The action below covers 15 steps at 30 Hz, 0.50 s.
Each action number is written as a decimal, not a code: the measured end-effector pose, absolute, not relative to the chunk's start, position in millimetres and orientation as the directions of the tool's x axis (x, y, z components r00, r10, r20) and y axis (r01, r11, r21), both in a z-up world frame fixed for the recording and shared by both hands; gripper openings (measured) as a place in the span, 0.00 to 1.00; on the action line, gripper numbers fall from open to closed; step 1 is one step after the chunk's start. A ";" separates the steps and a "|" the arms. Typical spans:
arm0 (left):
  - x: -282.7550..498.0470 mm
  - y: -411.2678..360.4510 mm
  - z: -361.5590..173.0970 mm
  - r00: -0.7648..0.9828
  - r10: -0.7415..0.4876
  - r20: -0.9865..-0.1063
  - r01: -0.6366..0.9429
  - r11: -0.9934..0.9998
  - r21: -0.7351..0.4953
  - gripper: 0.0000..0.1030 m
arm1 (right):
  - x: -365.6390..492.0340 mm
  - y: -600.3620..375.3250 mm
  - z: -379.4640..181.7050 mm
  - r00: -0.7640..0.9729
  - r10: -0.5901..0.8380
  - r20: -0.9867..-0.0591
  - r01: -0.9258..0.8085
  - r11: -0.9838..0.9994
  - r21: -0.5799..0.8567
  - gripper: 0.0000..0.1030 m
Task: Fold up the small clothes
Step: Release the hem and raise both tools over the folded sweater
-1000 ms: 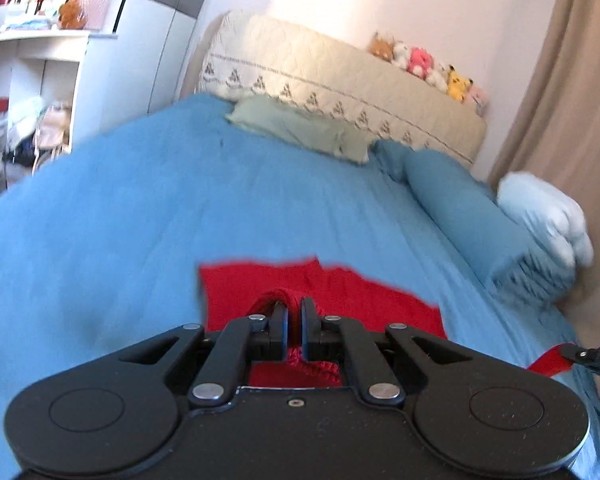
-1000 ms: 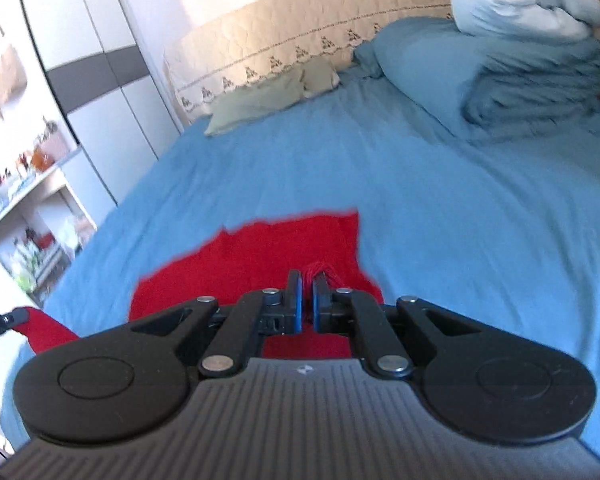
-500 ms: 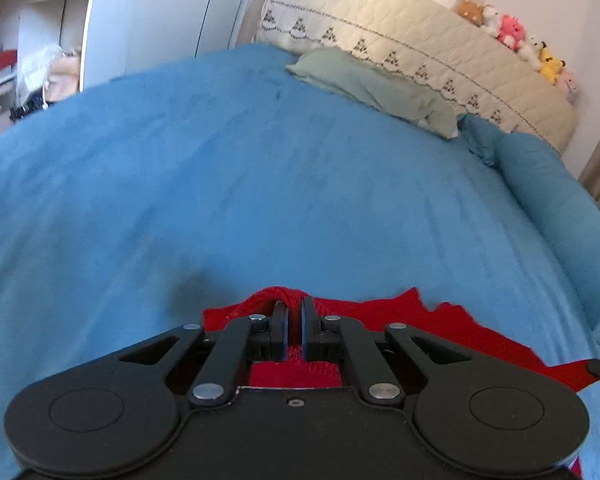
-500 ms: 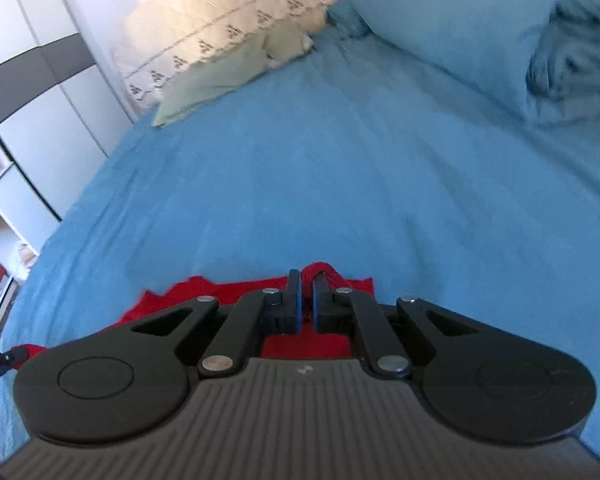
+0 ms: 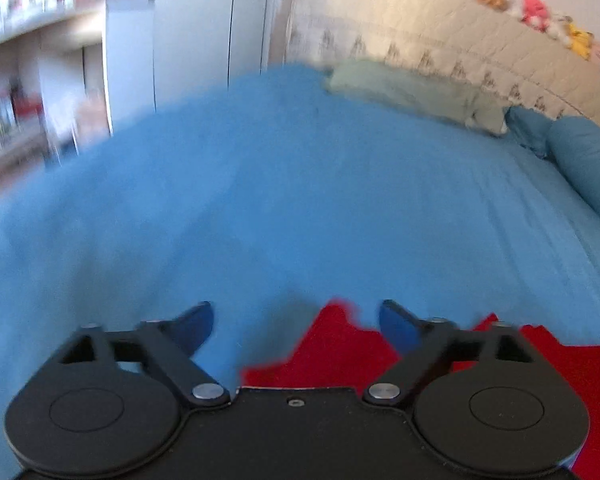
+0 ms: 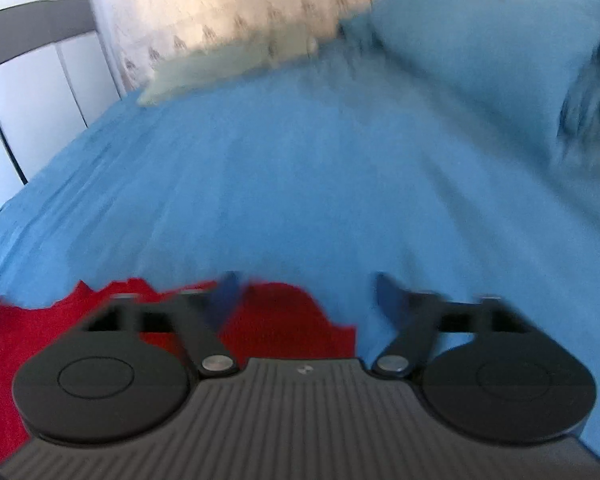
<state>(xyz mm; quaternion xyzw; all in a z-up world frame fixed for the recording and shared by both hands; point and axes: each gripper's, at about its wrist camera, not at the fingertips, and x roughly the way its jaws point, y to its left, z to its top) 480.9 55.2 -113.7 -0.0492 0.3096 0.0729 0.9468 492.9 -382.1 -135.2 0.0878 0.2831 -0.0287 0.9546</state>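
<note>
Two grippers, left (image 5: 296, 316) and right (image 6: 306, 292), hung with fingers spread wide apart over one red garment (image 5: 332, 356) at six o'clock on the bed (image 5: 300, 200).

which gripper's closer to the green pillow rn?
Hard to call; both are far from it. The left gripper and right gripper both hang open over the red cloth at the near edge, with the green pillow far off by the headboard.
</note>
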 end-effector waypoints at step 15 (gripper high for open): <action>396.5 32.1 -163.6 0.680 -0.120 -0.723 0.107 0.992 -0.063 0.95 | 426.5 -338.4 -165.3 0.814 0.140 -0.564 -0.097 0.990 0.105 1.00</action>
